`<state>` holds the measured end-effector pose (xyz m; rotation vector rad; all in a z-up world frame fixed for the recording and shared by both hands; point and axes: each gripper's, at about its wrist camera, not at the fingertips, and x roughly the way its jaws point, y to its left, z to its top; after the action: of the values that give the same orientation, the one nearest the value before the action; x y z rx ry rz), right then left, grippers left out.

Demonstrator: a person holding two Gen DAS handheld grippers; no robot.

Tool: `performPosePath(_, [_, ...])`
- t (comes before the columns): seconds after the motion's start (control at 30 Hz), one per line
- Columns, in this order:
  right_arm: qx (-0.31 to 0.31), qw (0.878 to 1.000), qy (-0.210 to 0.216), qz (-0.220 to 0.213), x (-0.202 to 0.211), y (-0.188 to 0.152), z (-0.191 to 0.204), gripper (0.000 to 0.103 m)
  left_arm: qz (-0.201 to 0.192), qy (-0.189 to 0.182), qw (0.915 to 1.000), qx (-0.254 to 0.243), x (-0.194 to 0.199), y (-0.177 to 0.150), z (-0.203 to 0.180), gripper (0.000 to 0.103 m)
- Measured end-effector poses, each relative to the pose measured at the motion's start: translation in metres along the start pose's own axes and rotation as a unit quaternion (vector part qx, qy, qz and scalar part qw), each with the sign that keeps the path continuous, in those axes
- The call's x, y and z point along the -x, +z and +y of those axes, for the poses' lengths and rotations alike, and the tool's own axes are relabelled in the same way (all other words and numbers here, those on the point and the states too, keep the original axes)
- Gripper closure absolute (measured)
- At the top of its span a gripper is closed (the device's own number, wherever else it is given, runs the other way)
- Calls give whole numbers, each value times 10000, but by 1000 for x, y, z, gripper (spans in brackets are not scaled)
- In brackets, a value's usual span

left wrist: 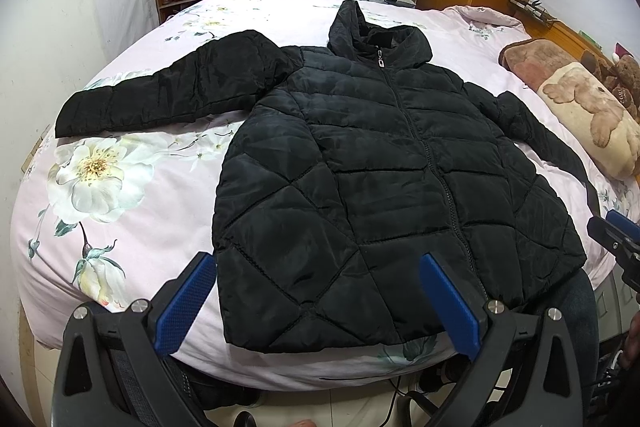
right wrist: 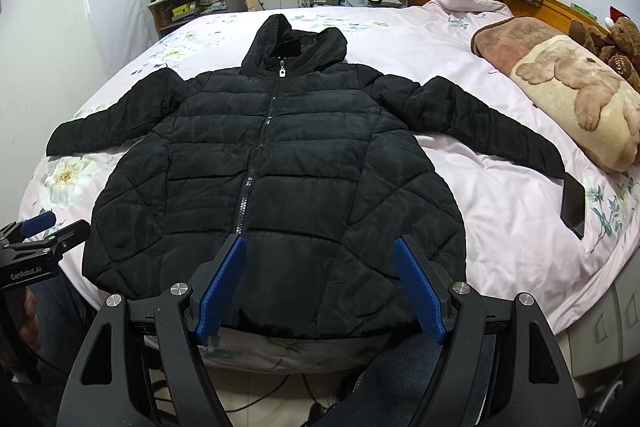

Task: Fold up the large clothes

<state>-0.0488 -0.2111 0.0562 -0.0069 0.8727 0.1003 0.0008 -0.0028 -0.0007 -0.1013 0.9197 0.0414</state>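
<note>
A black puffer jacket (right wrist: 276, 163) lies spread front-up on the bed (right wrist: 500, 203), zipped shut, with its hem at the near edge of the mattress and its hood (right wrist: 294, 41) toward the far side. Its long axis runs from hem to hood, straight away from the person, along the line of the zip (right wrist: 256, 155). Both sleeves stretch out sideways from the jacket's shoulders, the left sleeve (left wrist: 168, 87) nearly level and the right sleeve (right wrist: 492, 123) slanting back toward the hem side. Laid flat and symmetric like this, the jacket looks arranged for folding, with each sleeve free to be brought across the chest.

The left hand-held gripper (left wrist: 316, 301) hovers just short of the jacket's hem, on the left half, its blue fingers wide apart and holding nothing. The right hand-held gripper (right wrist: 320, 285) hangs before the hem just right of the zip, likewise spread and empty. Neither touches the fabric. Their placement, one on each side of the zip, suggests no fold has begun and each is poised to work its own half.

A dark phone (right wrist: 574, 205) lies on the bed just beyond the right sleeve's cuff, and a bear-print blanket roll (right wrist: 576, 99) sits farther out on that side, well apart from the jacket's body.
</note>
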Motion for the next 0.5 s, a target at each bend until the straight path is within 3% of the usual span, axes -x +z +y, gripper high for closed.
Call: performPosePath(0.5, [1, 10000, -6, 4, 0, 0, 1, 27, 8, -5, 10000, -1, 0, 0, 0, 0])
